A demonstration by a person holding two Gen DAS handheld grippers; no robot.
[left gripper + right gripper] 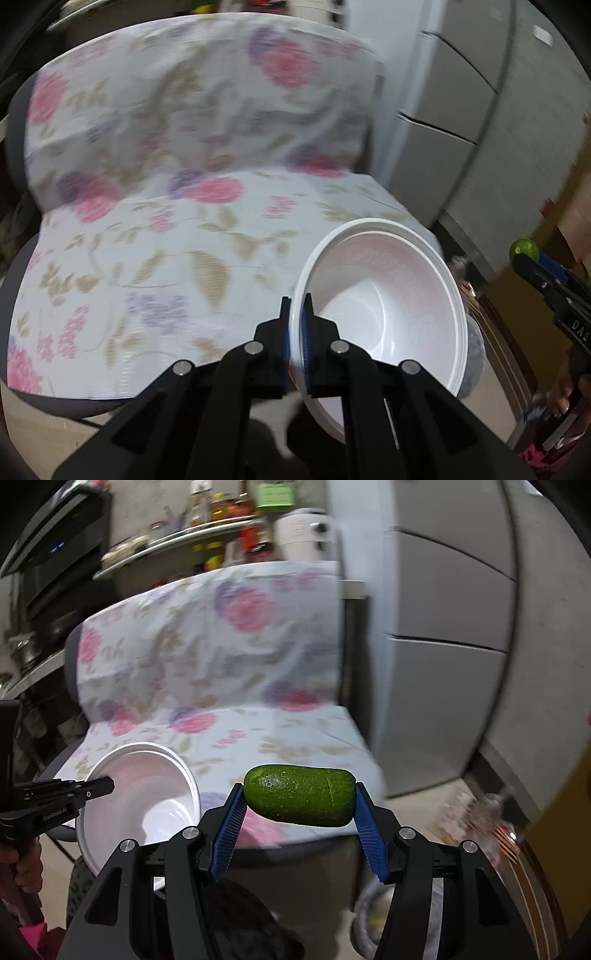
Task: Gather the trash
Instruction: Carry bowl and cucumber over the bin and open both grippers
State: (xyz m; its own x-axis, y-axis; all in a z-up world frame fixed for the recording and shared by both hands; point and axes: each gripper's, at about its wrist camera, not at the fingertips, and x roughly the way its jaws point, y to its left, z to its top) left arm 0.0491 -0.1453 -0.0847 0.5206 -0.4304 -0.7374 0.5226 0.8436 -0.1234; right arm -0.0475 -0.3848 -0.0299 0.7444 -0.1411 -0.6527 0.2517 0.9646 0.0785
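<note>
Landmark: chair draped in a white cloth with pink and purple flowers, filling the middle of both views.

1. Left hand-held gripper, black with blue pads. Clenched on the rim of item 2, one pad outside the wall, one inside. Held in front of the chair seat, at its right front corner in the left wrist view; in the right wrist view it enters from the left edge, a hand visible beneath it.

2. Round white disposable plastic bowl, pink print showing faintly through its wall, empty inside. Tilted, mouth toward the camera, lifted clear of the seat. Seen again at the chair's left front.

3. Right hand-held gripper, black, blue ribbed pads. Grasping item 4 by its two ends, jaws spread wide around it, in front of the seat's front edge.

4. Green oblong avocado-like fruit, speckled skin, one thin cut line. Lying crosswise between the pads; also at the far right of the left wrist view.

5. Grey refrigerator doors, right of the chair back.

6. Cluttered shelf with bottles, above and behind the chair; details blurred.
</note>
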